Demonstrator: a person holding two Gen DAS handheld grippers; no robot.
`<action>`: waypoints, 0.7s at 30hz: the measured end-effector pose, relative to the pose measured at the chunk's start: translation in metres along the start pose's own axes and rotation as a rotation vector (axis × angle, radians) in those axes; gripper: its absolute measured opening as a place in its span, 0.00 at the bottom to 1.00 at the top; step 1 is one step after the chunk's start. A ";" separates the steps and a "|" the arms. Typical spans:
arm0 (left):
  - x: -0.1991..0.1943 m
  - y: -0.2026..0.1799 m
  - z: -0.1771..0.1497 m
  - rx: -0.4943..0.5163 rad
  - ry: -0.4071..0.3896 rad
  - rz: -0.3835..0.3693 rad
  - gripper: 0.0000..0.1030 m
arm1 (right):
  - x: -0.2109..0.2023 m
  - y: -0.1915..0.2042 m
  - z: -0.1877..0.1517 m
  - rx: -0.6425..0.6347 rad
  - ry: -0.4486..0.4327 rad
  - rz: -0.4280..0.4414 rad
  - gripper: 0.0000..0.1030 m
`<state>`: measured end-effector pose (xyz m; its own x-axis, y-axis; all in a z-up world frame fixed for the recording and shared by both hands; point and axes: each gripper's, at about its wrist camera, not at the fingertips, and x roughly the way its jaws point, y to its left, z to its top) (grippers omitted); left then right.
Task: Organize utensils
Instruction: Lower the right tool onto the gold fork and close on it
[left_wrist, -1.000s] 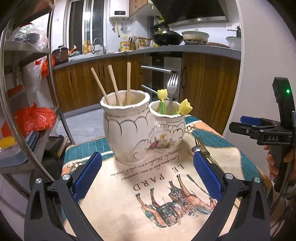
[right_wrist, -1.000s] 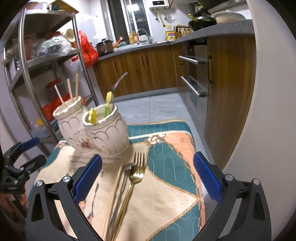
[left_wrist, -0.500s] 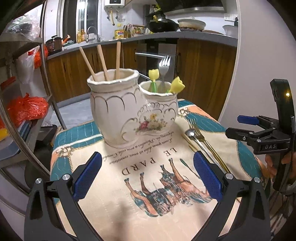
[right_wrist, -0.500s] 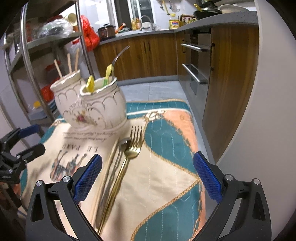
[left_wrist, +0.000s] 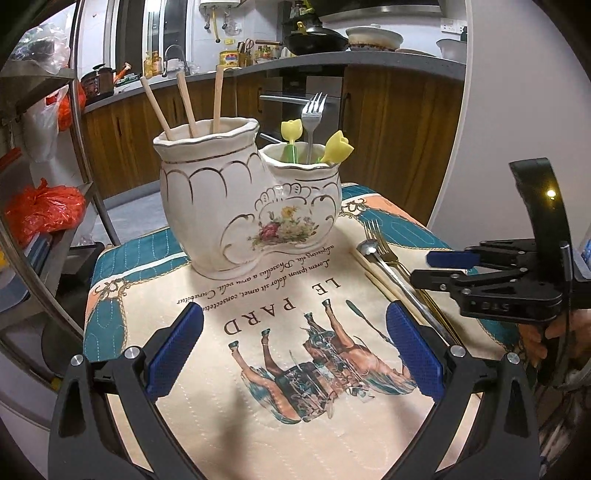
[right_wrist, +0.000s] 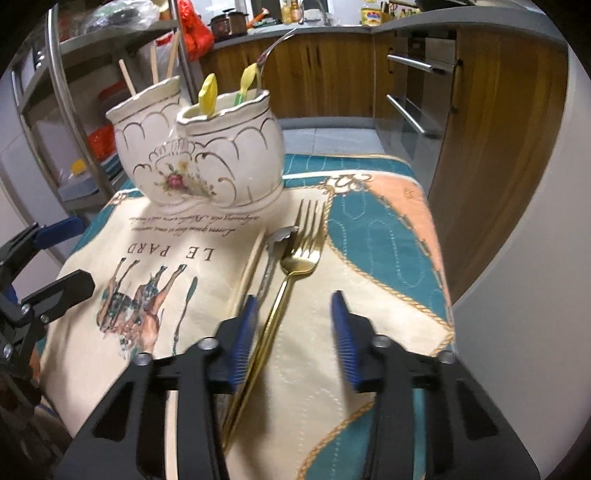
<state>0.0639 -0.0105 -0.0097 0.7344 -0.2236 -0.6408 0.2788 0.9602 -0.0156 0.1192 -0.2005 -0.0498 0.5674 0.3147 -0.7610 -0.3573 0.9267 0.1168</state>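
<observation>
A white ceramic two-pot holder (left_wrist: 243, 206) (right_wrist: 199, 158) stands on the printed mat (left_wrist: 258, 369). Three wooden chopsticks stand in its taller pot. The shorter pot holds a silver fork and two yellow tulip-topped picks. A gold fork (right_wrist: 301, 254) (left_wrist: 376, 236), a silver spoon (right_wrist: 280, 238) (left_wrist: 367, 247) and a chopstick (right_wrist: 253, 258) lie side by side on the mat. My right gripper (right_wrist: 295, 332) (left_wrist: 424, 266) hangs low over them, its jaws closing. The gold fork's handle runs between the pads near the left one, unpressed. My left gripper (left_wrist: 293, 350) (right_wrist: 79, 254) is open above the horse print, holding nothing.
A metal shelf rack (left_wrist: 85, 147) with orange bags stands left of the table. A white wall (right_wrist: 535, 258) borders the mat's right edge. Wooden kitchen cabinets (left_wrist: 388, 129) and an oven lie beyond the table's far edge. A hand (left_wrist: 554, 328) grips the right tool.
The right gripper came down toward the lying utensils and its jaws narrowed from wide open around the gold fork's handle. The left gripper sank slightly toward the mat.
</observation>
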 end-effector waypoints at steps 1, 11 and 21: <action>0.000 0.000 0.000 -0.002 0.001 -0.001 0.95 | 0.003 0.001 0.000 0.001 0.010 0.000 0.30; 0.000 0.000 0.000 -0.010 0.004 -0.015 0.95 | 0.019 0.010 0.012 0.005 0.055 -0.023 0.12; 0.012 -0.030 0.001 0.036 0.062 -0.025 0.95 | 0.009 -0.009 0.007 0.044 0.023 0.020 0.06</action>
<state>0.0655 -0.0427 -0.0160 0.6875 -0.2359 -0.6868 0.3194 0.9476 -0.0057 0.1326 -0.2051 -0.0529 0.5431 0.3287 -0.7727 -0.3354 0.9285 0.1593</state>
